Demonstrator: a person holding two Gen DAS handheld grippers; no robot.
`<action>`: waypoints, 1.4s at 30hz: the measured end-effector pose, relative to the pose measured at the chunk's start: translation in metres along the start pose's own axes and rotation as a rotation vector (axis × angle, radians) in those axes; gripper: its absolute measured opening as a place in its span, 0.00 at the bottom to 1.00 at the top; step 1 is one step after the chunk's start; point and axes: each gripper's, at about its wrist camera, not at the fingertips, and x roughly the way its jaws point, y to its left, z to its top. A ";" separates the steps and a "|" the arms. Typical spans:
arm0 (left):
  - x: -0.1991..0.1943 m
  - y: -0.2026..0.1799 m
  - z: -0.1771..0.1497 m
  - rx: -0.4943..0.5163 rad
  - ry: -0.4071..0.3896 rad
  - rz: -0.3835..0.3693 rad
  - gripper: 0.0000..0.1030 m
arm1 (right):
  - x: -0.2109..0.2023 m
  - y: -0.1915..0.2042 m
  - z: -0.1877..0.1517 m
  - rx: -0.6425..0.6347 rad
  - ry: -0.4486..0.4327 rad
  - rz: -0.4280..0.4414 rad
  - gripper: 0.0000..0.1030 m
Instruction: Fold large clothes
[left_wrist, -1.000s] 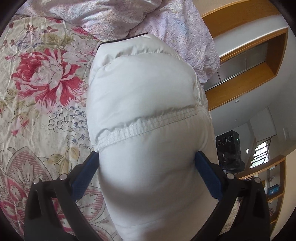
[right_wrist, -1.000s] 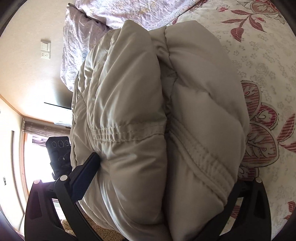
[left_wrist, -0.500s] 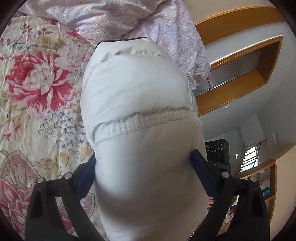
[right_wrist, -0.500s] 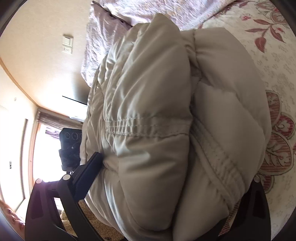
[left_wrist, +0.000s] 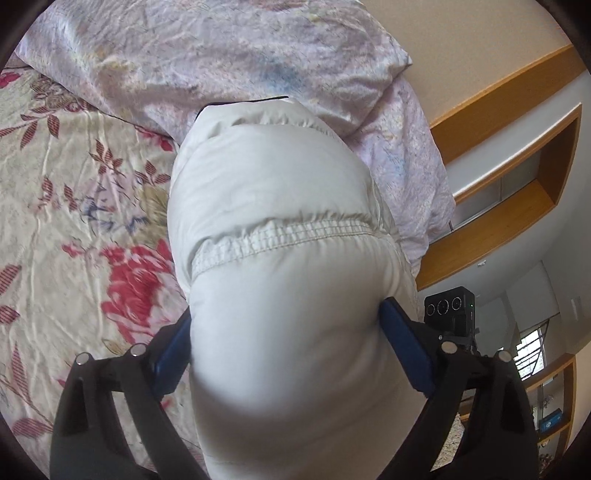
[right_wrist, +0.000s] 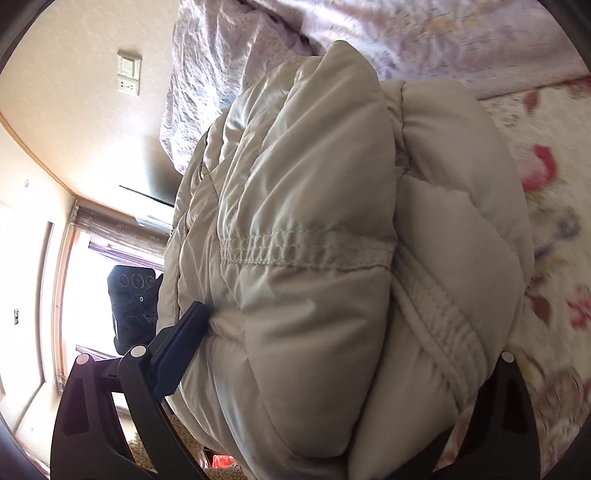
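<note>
The left claw (left_wrist: 284, 347) is spread very wide around a thick roll of the puffy off-white jacket (left_wrist: 280, 236), its blue pads (left_wrist: 402, 347) pressing into the padding on both sides, so it is pinching the bundle. The right claw (right_wrist: 332, 350) grips the same jacket (right_wrist: 332, 229) from the other end; its jaws are closing a little, with the folded bulk filling the space between them and the one visible blue pad (right_wrist: 181, 347) dug into the fabric at lower left, the other finger hidden behind the cloth. The jacket fills the middle of both views, its gathered stitched seam (left_wrist: 280, 238) running across the roll. Beyond it lies the bed, covered in a cream bedspread (left_wrist: 74, 221) printed with red flowers and leaves, at the left of the left wrist view and the right of the right wrist view. At the top of both frames sits a crumpled pale lilac quilt (left_wrist: 221, 55). To the right in the left wrist view, a wooden-framed recess (left_wrist: 517, 177) is set in the white wall, with a black camera unit (left_wrist: 448, 308) below it and wooden shelves (left_wrist: 554, 417) at lower right. In the right wrist view, a cream wall carries a switch plate (right_wrist: 128, 75) at upper left, and a bright curtained window (right_wrist: 85, 295) glows at left behind another black camera (right_wrist: 133, 295).
</note>
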 end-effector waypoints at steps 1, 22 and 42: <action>-0.001 0.003 0.003 0.001 -0.007 0.011 0.91 | 0.003 0.001 0.005 -0.008 -0.001 -0.002 0.93; -0.034 -0.058 -0.002 0.306 -0.188 0.429 0.94 | -0.119 0.069 -0.048 -0.241 -0.426 -0.504 0.87; 0.032 -0.081 -0.031 0.442 -0.124 0.564 0.98 | 0.014 0.100 -0.030 -0.446 -0.299 -0.666 0.62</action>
